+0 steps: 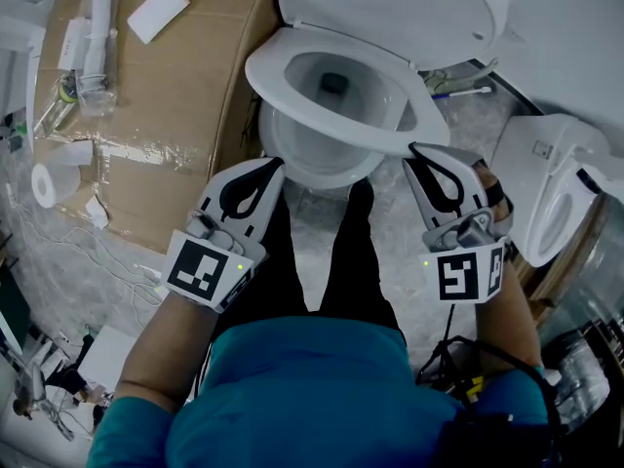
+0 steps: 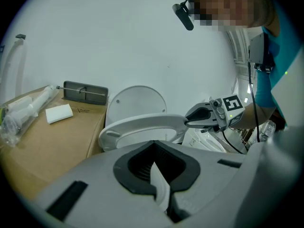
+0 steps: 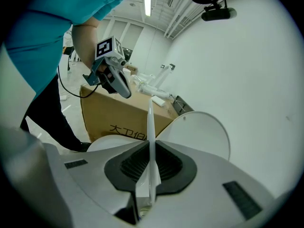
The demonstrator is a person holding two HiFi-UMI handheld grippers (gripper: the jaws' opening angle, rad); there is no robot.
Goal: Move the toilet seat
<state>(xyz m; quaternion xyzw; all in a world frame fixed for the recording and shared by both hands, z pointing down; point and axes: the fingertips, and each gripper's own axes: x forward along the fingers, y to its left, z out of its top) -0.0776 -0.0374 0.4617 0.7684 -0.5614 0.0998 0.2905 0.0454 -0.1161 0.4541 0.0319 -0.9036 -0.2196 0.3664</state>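
The white toilet seat (image 1: 268, 81) is tilted up off the bowl (image 1: 322, 164), with the lid (image 1: 390, 8) standing open behind it. My right gripper (image 1: 421, 151) is shut on the seat's front right edge. In the right gripper view that edge (image 3: 150, 122) runs as a thin white blade out from between the pads. The left gripper view shows the raised seat (image 2: 142, 125) with the right gripper (image 2: 187, 122) clamped on it. My left gripper (image 1: 273, 164) hovers by the bowl's front left, jaws together, with no part of the toilet seen between them.
A cardboard box (image 1: 166, 96) stands left of the toilet, carrying a white block (image 1: 158, 11) and wrapped pipes (image 1: 93, 37). A second toilet (image 1: 551, 193) sits close on the right. The person's dark legs (image 1: 322, 261) stand right before the bowl. Cables and a tape roll (image 1: 44, 185) lie at left.
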